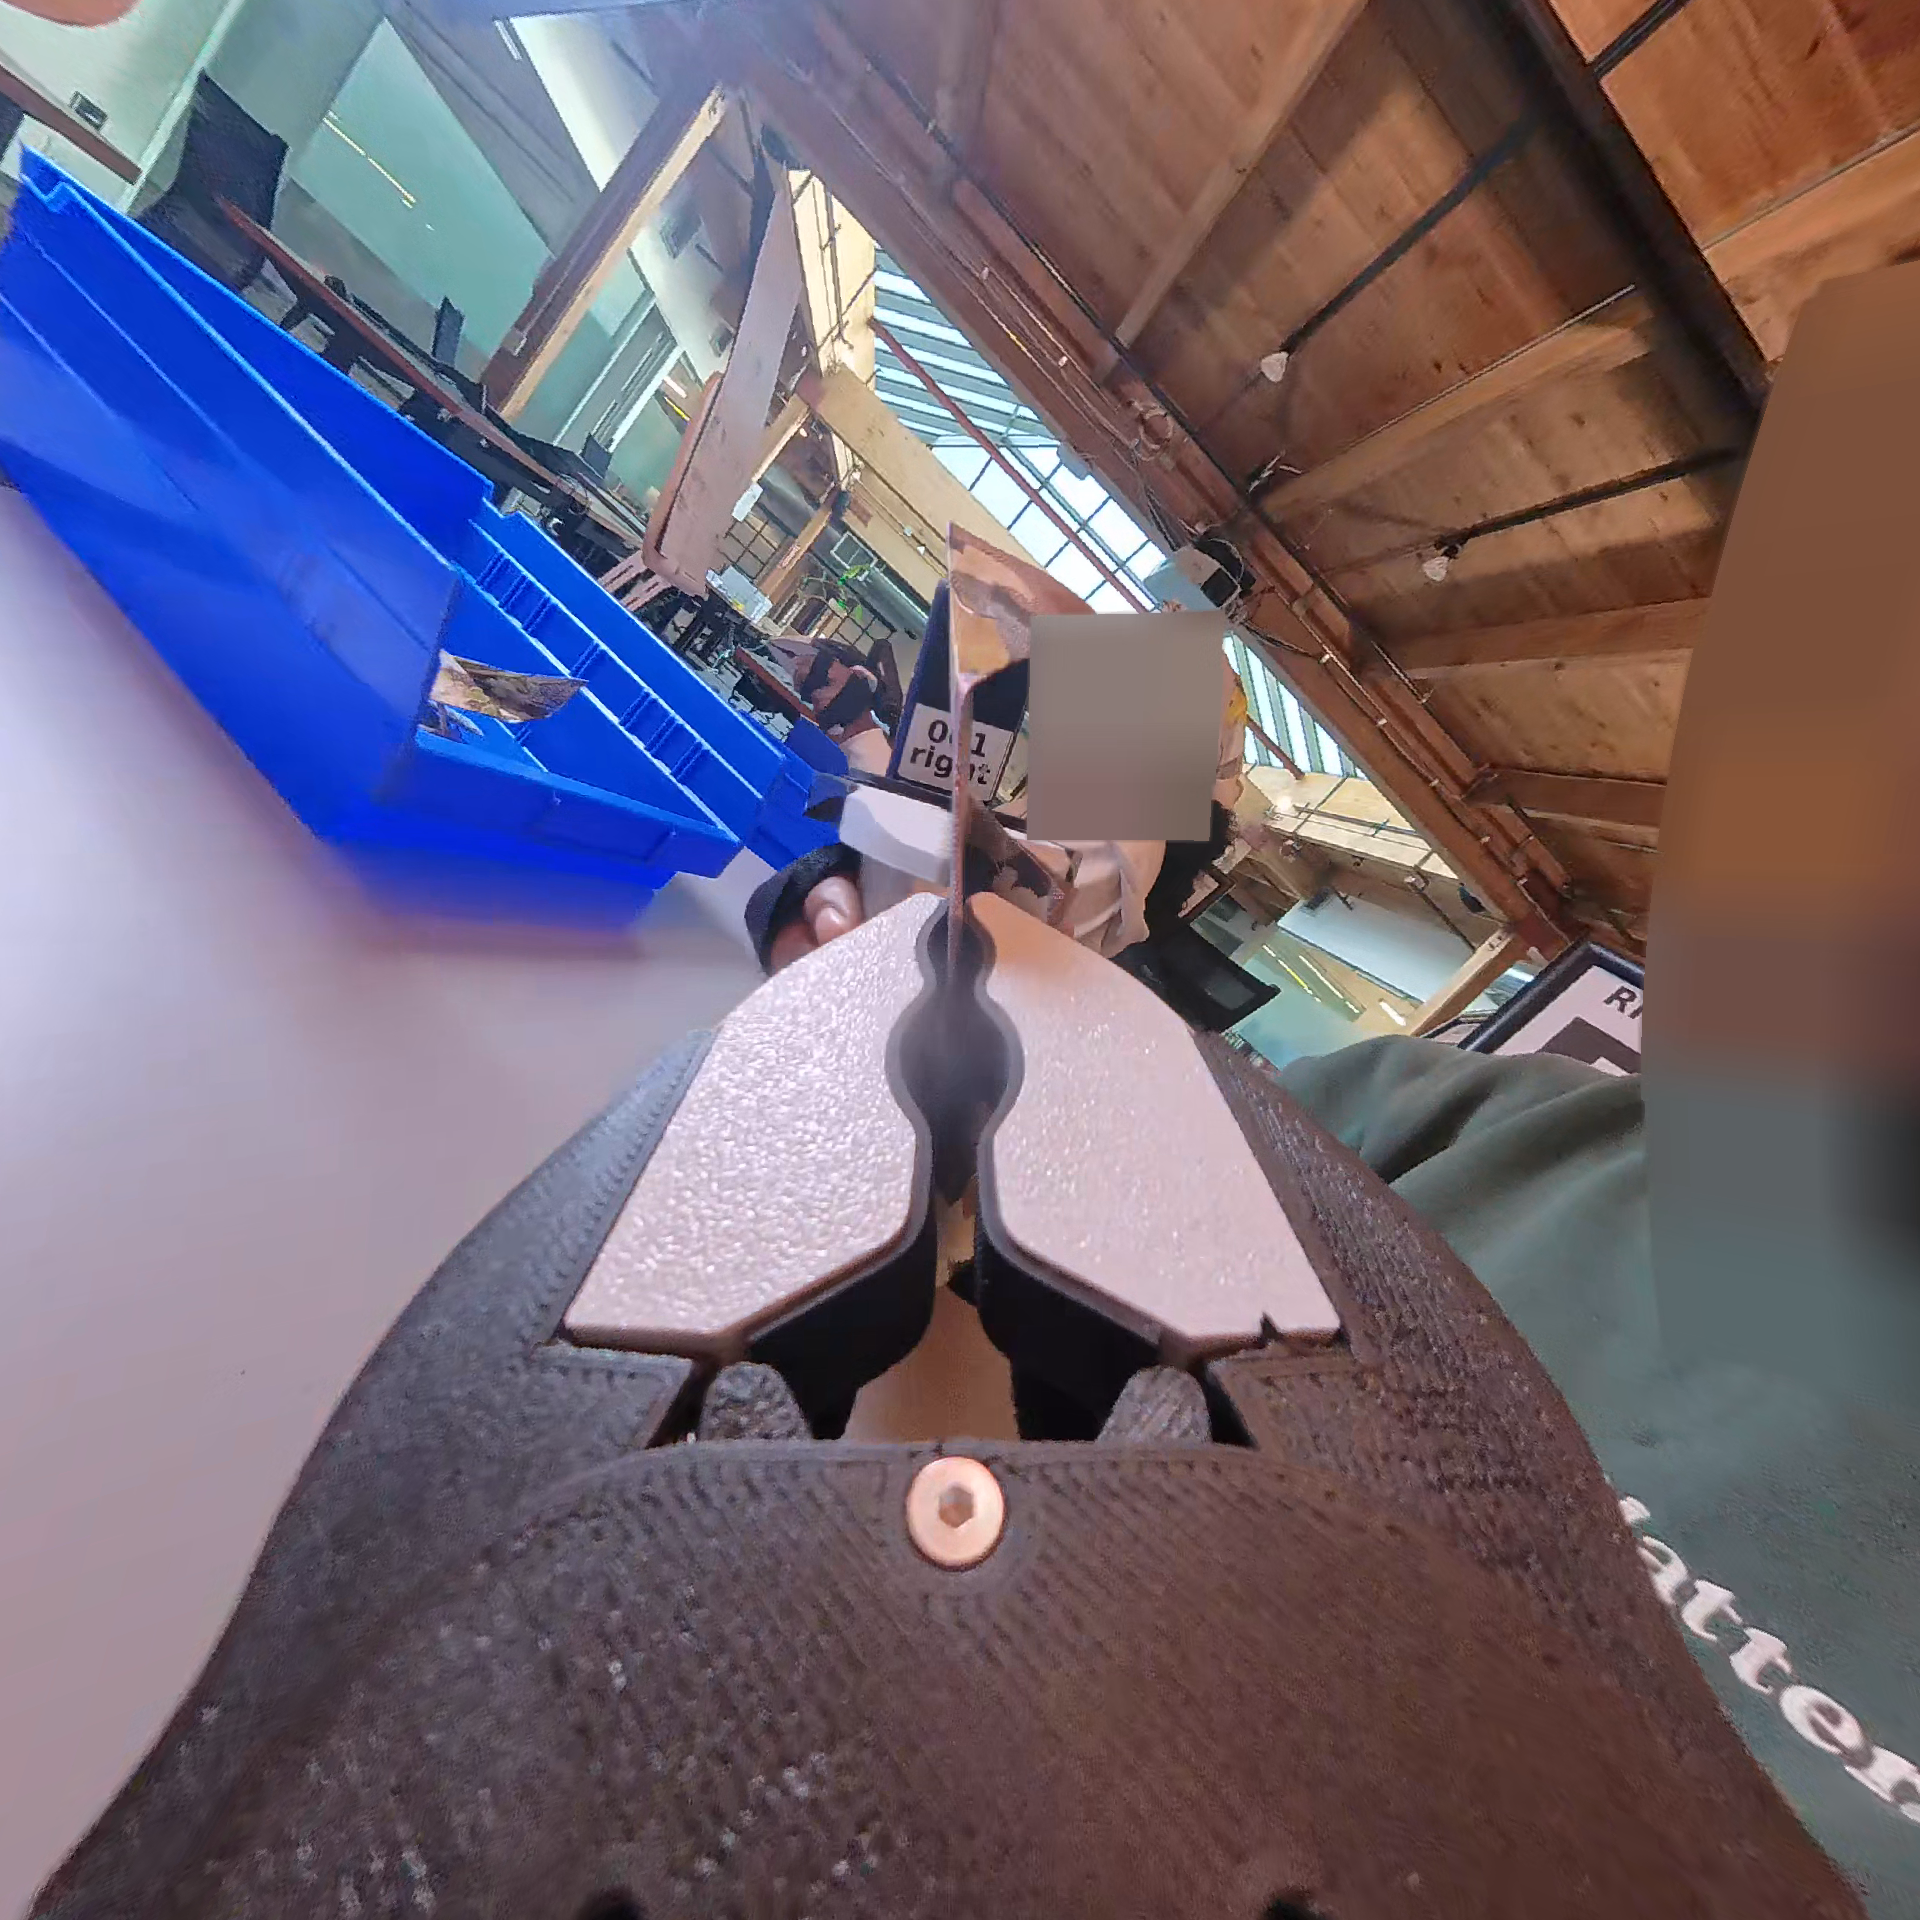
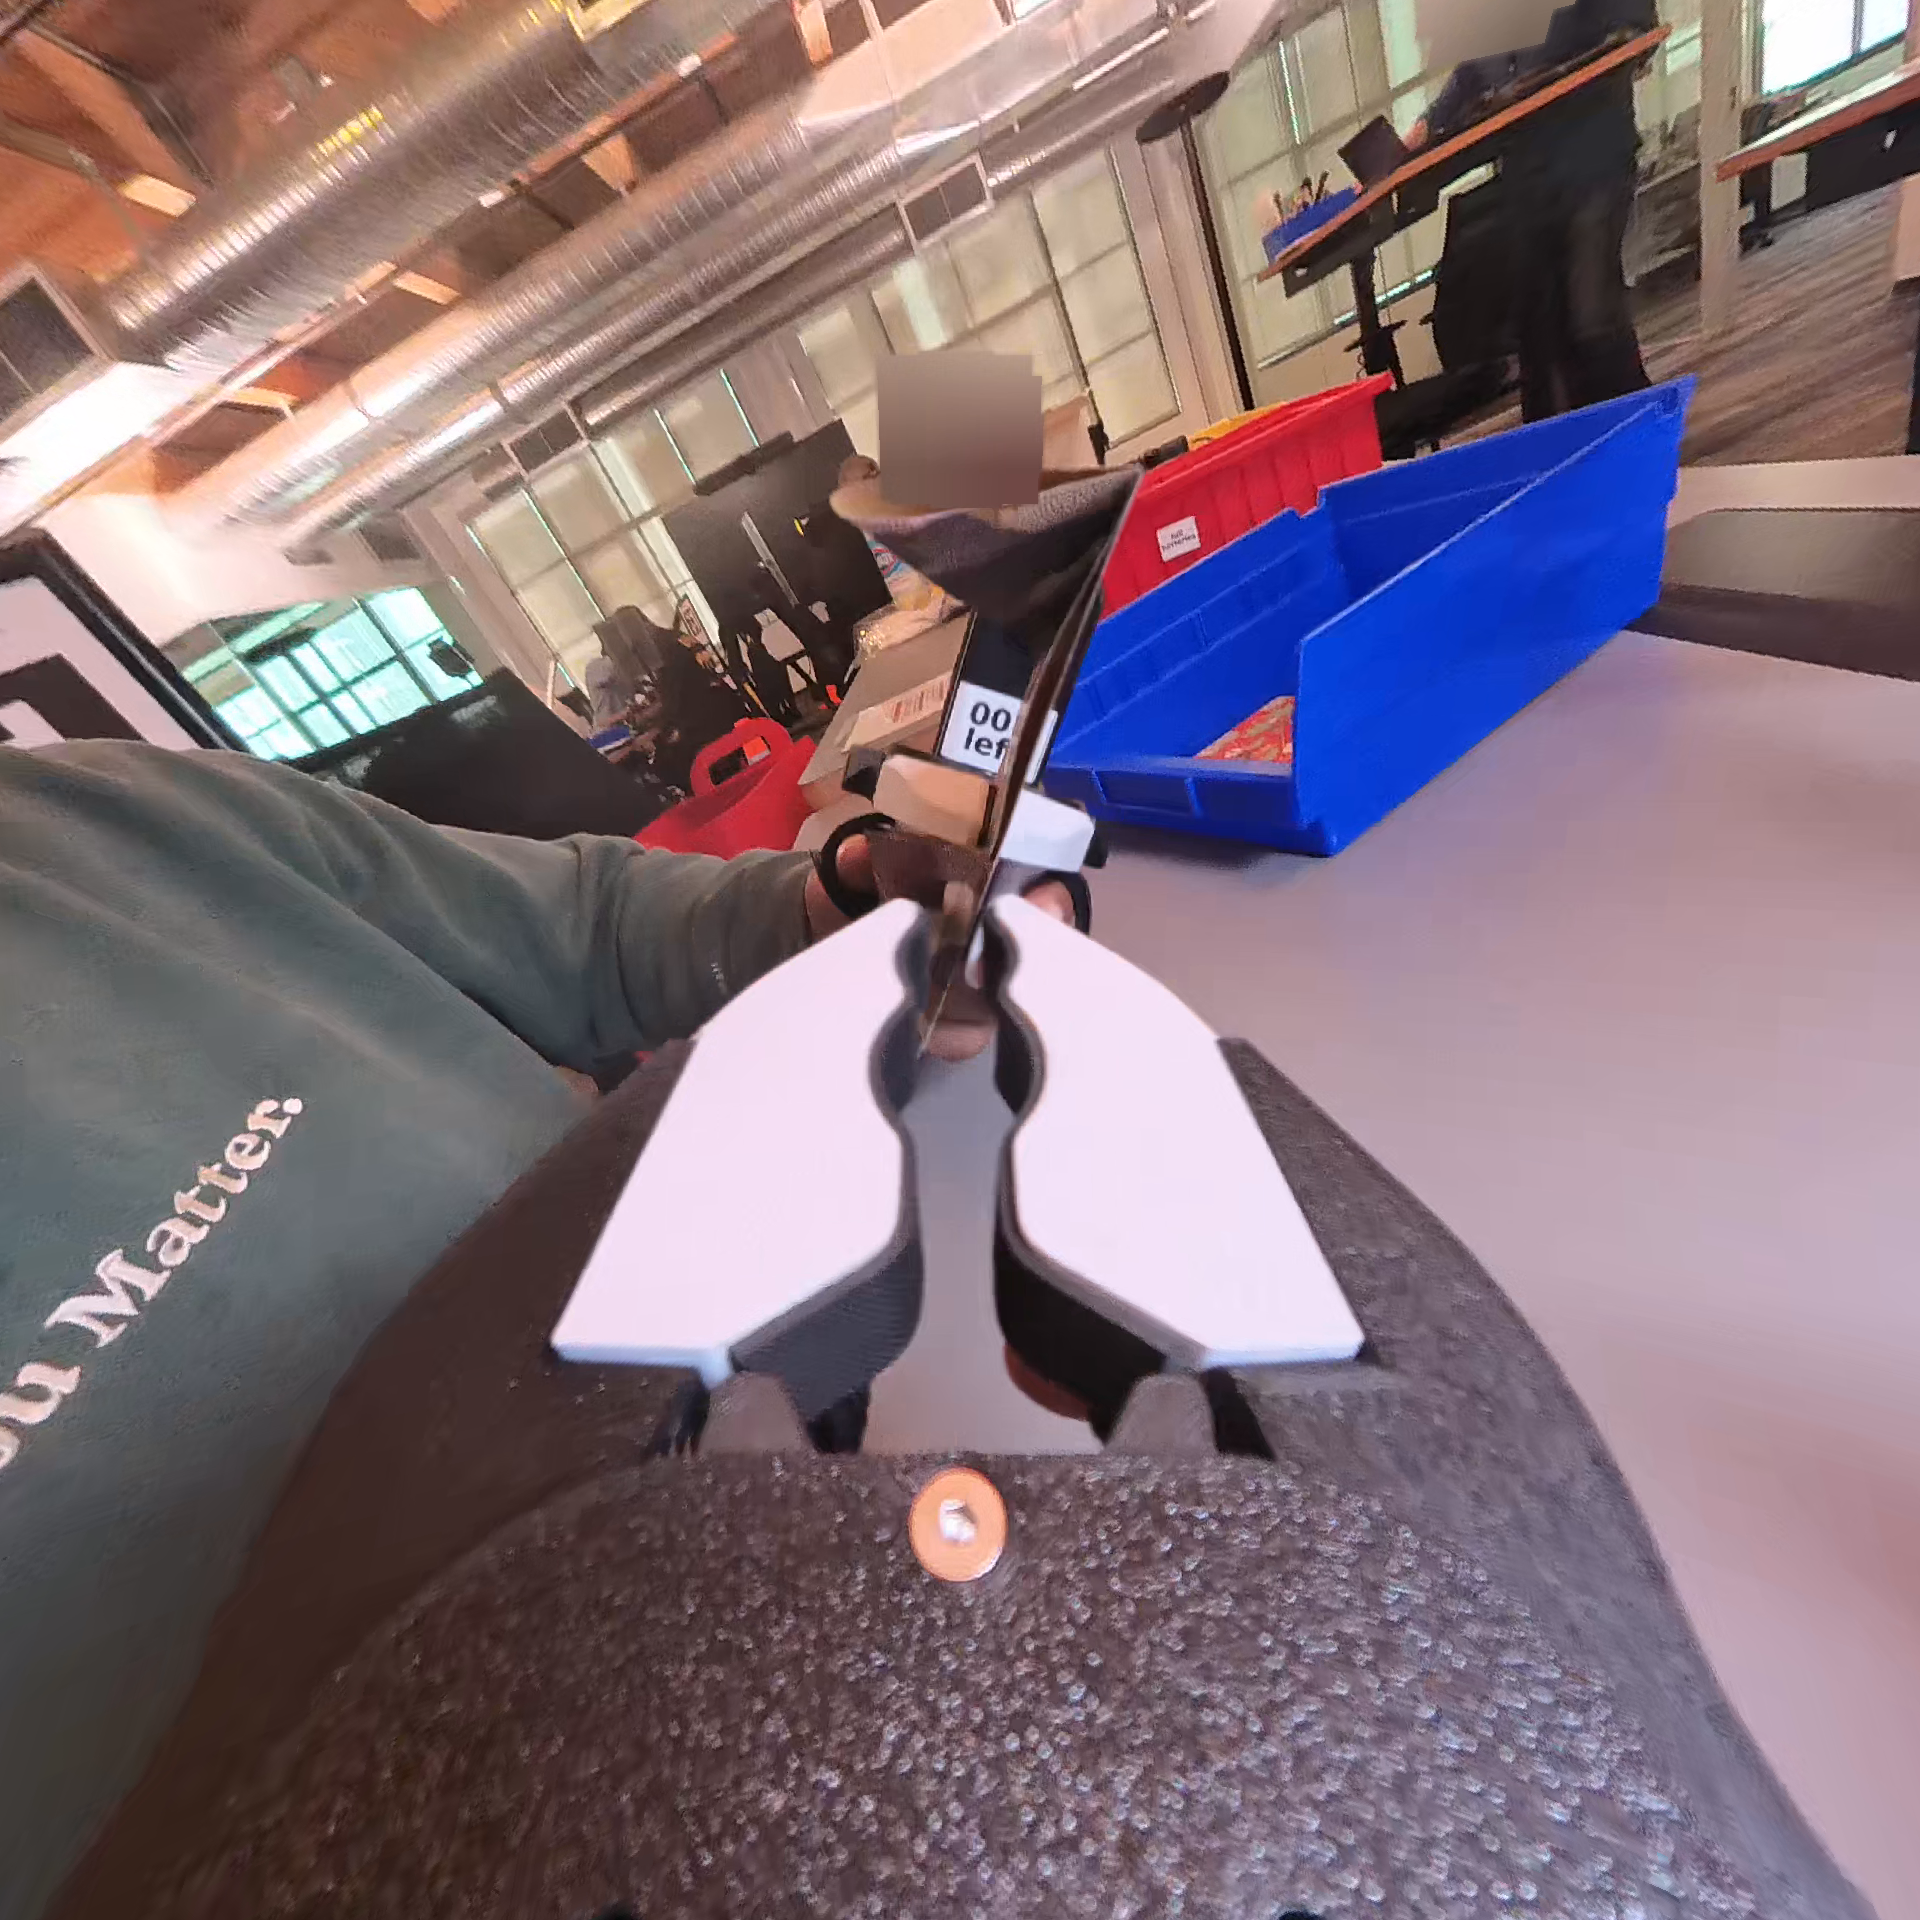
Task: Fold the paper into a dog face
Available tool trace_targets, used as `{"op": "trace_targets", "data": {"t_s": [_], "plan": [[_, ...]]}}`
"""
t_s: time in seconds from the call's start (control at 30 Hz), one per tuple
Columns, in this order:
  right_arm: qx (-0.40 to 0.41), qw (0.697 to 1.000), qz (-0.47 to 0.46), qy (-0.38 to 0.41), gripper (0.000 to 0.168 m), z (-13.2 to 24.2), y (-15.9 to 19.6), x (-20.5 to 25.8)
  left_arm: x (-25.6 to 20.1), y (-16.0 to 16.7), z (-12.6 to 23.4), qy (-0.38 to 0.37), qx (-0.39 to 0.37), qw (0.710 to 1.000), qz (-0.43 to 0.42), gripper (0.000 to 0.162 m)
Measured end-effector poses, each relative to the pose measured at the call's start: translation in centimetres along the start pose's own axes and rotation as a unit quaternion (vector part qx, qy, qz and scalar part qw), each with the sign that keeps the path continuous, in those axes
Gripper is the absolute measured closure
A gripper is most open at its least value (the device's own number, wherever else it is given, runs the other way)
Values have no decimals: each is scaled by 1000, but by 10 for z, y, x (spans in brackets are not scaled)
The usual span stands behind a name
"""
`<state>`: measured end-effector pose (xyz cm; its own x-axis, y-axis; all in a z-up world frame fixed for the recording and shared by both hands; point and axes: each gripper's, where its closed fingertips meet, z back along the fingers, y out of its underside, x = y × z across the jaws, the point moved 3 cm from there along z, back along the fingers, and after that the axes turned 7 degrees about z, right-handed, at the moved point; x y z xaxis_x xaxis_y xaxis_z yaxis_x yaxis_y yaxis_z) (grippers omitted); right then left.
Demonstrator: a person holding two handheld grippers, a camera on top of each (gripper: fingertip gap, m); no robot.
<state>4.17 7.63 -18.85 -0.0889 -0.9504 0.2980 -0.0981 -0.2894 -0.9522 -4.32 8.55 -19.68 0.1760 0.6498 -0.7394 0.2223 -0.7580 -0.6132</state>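
Observation:
A brown patterned sheet of paper [image 1: 987, 634] is held in the air above the grey table [image 2: 1558, 1039], seen almost edge-on in both views. My left gripper [image 1: 956, 925] is shut on its near edge. In the right wrist view the left gripper [image 2: 992, 821] shows with a white finger on each side of the sheet [image 2: 1075, 623]. My right gripper [image 2: 961, 920] stands narrowly open, with the paper's other edge between its fingertips and a gap on both sides. One white finger of the right gripper [image 1: 894, 831] shows left of the sheet in the left wrist view.
Blue bins [image 1: 260, 582] lie on the table at the left, with a folded patterned piece [image 1: 499, 691] in one. In the right wrist view a blue bin [image 2: 1403, 644] holds red patterned paper [image 2: 1247, 732], with a red bin [image 2: 1247, 488] behind. A green sleeve [image 2: 416, 894] crosses at left. My left and right fingertips are right by each other.

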Motion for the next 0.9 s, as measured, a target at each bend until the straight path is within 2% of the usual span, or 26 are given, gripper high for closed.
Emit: {"op": "trace_targets", "data": {"t_s": [0.03,0.2,0.27,0.3,0.4,0.47,0.57,0.63,0.67,0.7,0.9], "plan": [[-4,1000,0,1,168,-1,-1,0,0,1,-1,-1,1,1000,-2,162],[23,1000,-20,8,168,5,5,-2,-1,11,-3,-7,38,999,-33,159],[47,998,-44,3,168,5,11,-2,-5,19,-8,-4,75,996,-54,135],[64,996,-54,2,168,4,15,-1,-5,25,-10,-10,98,993,-66,129],[105,992,-69,-3,168,-3,28,4,-1,43,-17,-45,155,978,-133,142],[110,991,-67,-17,168,-6,31,9,5,48,-17,-72,176,969,-160,161],[103,994,-39,-16,168,-7,28,10,4,46,-16,-64,175,976,-115,161],[82,996,-33,-23,153,-7,23,13,5,48,-16,-66,179,975,-112,161],[75,996,-35,-26,154,-6,21,13,4,48,-16,-62,177,976,-106,161],[78,996,-31,-22,167,-5,21,13,3,48,-17,-56,174,978,-100,162],[86,996,-26,-16,168,-5,24,10,1,51,-18,-54,184,977,-92,162]]}}
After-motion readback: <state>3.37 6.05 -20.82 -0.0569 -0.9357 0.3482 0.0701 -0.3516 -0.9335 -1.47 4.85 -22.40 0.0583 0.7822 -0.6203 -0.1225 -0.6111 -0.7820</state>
